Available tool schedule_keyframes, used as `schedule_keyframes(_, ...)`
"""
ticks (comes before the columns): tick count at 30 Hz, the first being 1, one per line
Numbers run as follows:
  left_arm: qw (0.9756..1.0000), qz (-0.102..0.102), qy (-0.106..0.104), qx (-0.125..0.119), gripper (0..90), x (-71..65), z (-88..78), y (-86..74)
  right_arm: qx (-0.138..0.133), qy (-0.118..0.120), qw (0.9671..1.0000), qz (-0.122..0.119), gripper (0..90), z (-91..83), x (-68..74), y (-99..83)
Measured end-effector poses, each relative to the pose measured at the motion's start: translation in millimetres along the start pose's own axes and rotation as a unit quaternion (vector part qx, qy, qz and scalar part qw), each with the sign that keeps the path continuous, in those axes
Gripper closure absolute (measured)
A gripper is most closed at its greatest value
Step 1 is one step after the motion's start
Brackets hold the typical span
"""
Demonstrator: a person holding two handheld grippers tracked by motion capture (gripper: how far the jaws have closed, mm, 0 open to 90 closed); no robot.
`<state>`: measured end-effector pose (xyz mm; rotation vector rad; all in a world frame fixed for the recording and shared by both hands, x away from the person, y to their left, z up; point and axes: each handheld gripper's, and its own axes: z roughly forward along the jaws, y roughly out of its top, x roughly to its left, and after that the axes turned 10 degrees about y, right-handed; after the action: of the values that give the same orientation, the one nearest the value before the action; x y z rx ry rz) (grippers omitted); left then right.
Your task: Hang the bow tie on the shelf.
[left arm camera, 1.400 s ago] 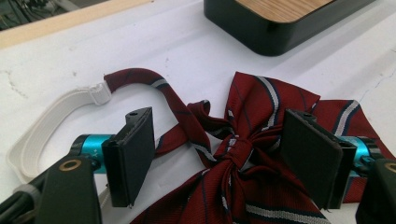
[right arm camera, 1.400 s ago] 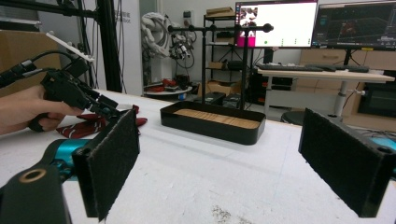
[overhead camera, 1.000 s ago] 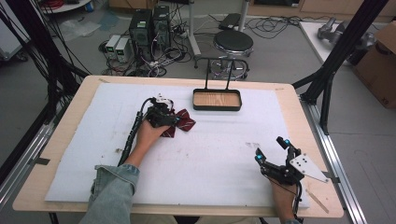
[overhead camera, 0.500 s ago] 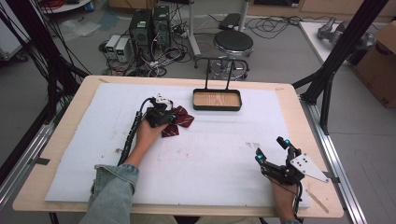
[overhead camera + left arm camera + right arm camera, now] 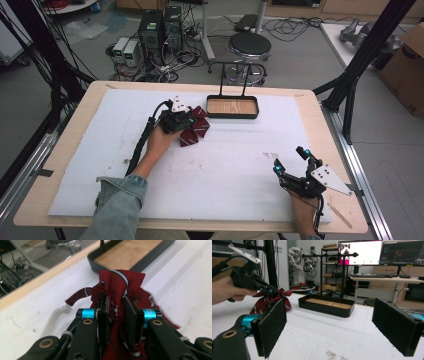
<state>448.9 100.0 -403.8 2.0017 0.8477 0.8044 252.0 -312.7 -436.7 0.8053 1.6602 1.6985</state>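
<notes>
1. The left hand-held gripper (image 5: pixel 186 121) pinches only a narrow fold of the red striped tie (image 5: pixel 196 131), with most of the cloth bunched in front of and under it. Judged from that, the fold could slide out if the tie is lifted or pulled quickly, since the fabric looks smooth.
2. The tie lies near the far edge of the surface (image 5: pixel 100 150), just left of the black tray (image 5: pixel 233 107). A loose tail (image 5: pixel 76 295) trails to one side; it might drag or catch on the tray rim when moved.
3. The tray's upright rack (image 5: pixel 233 77) stands close by, so a wide swing of the left hand could knock it.
4. In the left gripper view the jaws are nearly closed, with the tie's cloth squeezed between them.
5. The right hand-held gripper (image 5: pixel 291 161) rests near the surface's near right corner, well apart from the tie. Its jaws stand wide apart and hold nothing; in its own view the pads (image 5: pixel 272 326) frame bare surface.
</notes>
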Motion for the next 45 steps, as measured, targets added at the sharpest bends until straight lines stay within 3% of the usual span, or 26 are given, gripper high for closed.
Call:
schedule_keyframes(8,0.9989,0.005,-0.021,-0.041,74.1,5.4,-14.0,32.3,0.001,0.0,1.0,0.002,11.5,-0.1,0.0,-0.1)
schedule_keyframes(12,0.9977,0.006,-0.041,-0.054,74.1,6.4,-16.0,44.4,0.001,0.001,1.0,0.004,11.5,-0.1,0.2,-0.1)
schedule_keyframes(26,0.9904,0.053,-0.09,-0.09,74.0,4.0,-20.1,99.6,0.0,0.003,1.0,0.008,11.5,0.2,-0.2,0.0)
schedule_keyframes(35,0.9885,0.074,-0.09,-0.096,74.0,2.4,-13.9,127.7,0.0,0.004,1.0,0.006,11.5,0.5,0.0,-0.2)
schedule_keyframes(40,0.9896,0.08,-0.08,-0.089,74.0,7.0,-5.8,134.8,0.001,0.004,1.0,0.008,11.5,0.4,0.1,-0.2)
schedule_keyframes(45,0.991,0.071,-0.065,-0.093,74.0,15.6,-2.3,138.2,0.001,0.006,1.0,0.005,11.5,0.6,-0.4,-0.3)
